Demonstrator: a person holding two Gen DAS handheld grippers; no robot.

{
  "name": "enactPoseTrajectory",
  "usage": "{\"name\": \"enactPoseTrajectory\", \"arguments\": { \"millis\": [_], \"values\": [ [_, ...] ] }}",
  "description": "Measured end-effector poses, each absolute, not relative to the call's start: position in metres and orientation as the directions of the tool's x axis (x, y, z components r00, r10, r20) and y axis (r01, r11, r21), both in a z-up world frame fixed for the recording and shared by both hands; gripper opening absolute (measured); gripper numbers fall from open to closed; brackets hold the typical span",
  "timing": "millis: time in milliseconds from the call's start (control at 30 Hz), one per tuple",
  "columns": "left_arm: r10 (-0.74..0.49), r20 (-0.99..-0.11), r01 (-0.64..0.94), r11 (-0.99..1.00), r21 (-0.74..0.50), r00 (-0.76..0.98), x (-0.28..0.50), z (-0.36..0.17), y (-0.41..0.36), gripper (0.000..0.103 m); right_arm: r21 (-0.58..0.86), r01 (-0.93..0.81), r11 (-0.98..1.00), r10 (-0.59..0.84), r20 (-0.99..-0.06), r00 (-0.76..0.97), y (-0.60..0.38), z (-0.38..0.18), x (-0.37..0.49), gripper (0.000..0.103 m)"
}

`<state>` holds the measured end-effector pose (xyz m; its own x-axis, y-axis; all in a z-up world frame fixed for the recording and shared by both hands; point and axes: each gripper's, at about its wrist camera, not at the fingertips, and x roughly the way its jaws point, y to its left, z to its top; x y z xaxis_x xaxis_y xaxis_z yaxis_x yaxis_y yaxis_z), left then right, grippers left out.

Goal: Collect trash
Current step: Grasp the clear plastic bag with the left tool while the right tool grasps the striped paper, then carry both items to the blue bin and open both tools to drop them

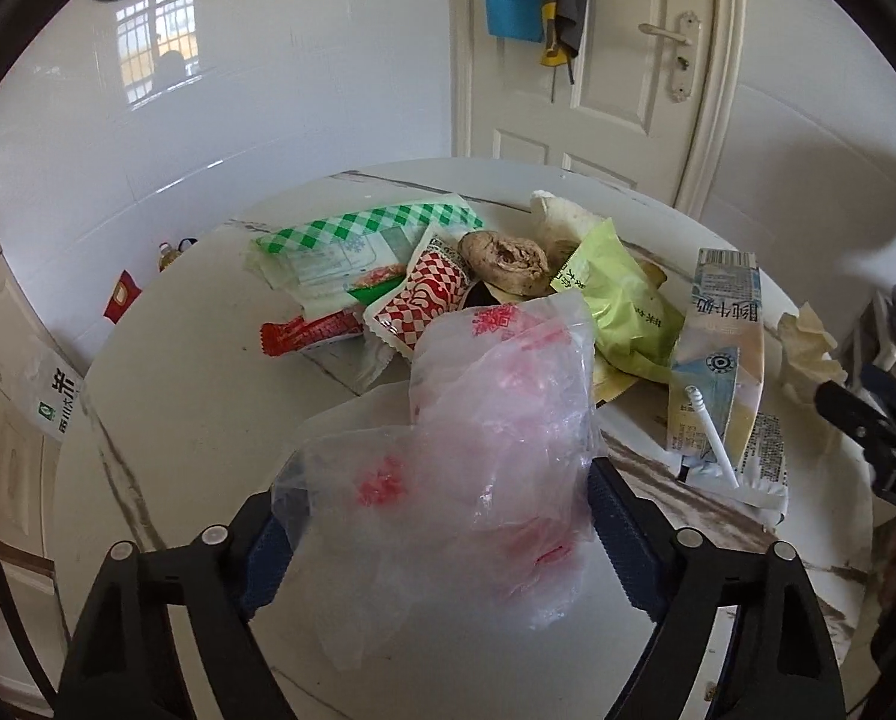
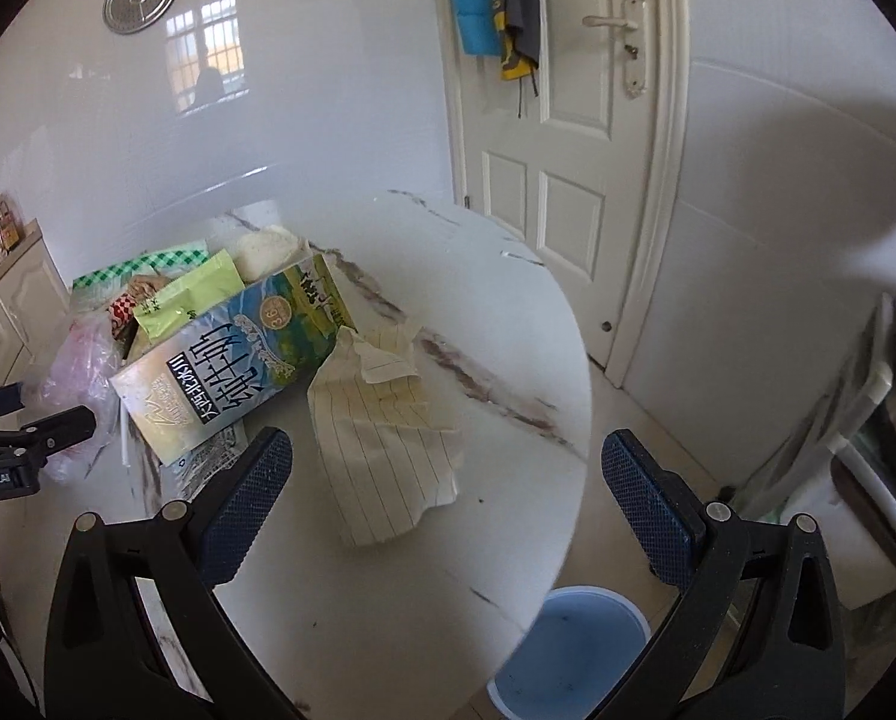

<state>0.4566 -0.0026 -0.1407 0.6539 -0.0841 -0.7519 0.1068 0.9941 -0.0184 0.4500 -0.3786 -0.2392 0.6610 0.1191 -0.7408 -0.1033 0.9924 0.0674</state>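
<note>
Left wrist view is showing the left gripper (image 1: 441, 534) closing loosely around a flimsy plastic bag (image 1: 478, 438), risking slippage, while the right gripper (image 2: 448, 498) is hanging wide open, empty, above crumpled lined paper (image 2: 381, 438).

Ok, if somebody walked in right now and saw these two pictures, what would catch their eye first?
Probably the heap of trash on the round marble table: a clear plastic bag with red print lies between the fingers of the left gripper, with a flattened milk carton and bright snack wrappers behind it. Next, crumpled lined paper sits ahead of the open right gripper, and a blue bucket waits below the table's edge.
</note>
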Motion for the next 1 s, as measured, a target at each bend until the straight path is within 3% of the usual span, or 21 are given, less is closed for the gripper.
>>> {"name": "enactPoseTrajectory", "arguments": {
  "millis": [33,100,167,267,367,667,800,1000],
  "values": [
    [-0.102,-0.752,0.114,0.993,-0.036,0.652,0.458,-0.142,-0.001,0.079,0.067,-0.112,0.992,0.124,-0.745,0.656,-0.376,-0.243,0.456,0.103],
    [-0.157,-0.751,0.135,0.987,-0.091,0.642,0.458,-0.145,0.006,0.061,0.060,-0.130,0.990,0.129,-0.758,0.639,-0.371,-0.250,0.466,0.103],
    [-0.179,-0.748,0.143,0.983,-0.113,0.639,0.458,-0.148,0.009,0.052,0.075,-0.145,0.987,0.151,-0.761,0.631,-0.370,-0.254,0.471,0.101],
    [-0.179,-0.744,0.141,0.983,-0.114,0.644,0.453,-0.150,0.014,0.045,0.100,-0.169,0.980,0.185,-0.767,0.614,-0.371,-0.260,0.475,0.079],
    [-0.190,-0.736,0.137,0.982,-0.132,0.650,0.443,-0.148,0.016,0.043,0.110,-0.183,0.977,0.201,-0.761,0.617,-0.373,-0.256,0.469,0.043],
    [-0.234,-0.684,0.162,0.972,-0.169,0.691,0.374,-0.111,0.000,0.043,0.206,-0.211,0.955,0.295,-0.711,0.639,-0.390,-0.231,0.431,0.040],
    [-0.310,-0.660,0.260,0.949,-0.176,0.684,0.342,-0.096,-0.041,0.043,0.227,-0.198,0.954,0.301,-0.674,0.675,-0.408,-0.213,0.402,0.040],
    [-0.431,-0.674,0.445,0.880,-0.167,0.599,0.313,-0.096,-0.133,0.043,0.209,-0.075,0.975,0.197,-0.657,0.728,-0.465,-0.203,0.345,0.041]
  ]
}}
